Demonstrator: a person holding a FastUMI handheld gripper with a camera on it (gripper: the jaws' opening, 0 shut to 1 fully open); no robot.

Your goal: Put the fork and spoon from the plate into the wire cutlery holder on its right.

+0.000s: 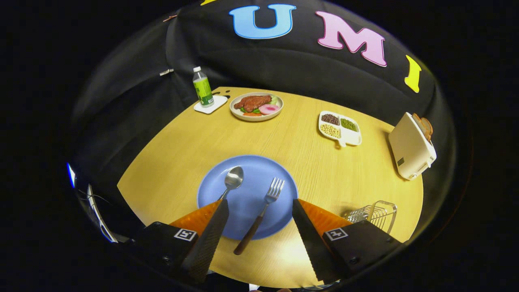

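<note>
Tongs (259, 200) wide apart over plate (247, 196), fork (261, 213) between them, spoon (232, 180) handle and wire cutlery holder (375, 213) partly hidden.

Gripper (259, 200) jaws spread wide above blue plate (247, 202); fork (261, 213) lies between them, spoon (232, 180) at 11 o'clock, wire cutlery holder (375, 213) at 3 o'clock.
</note>
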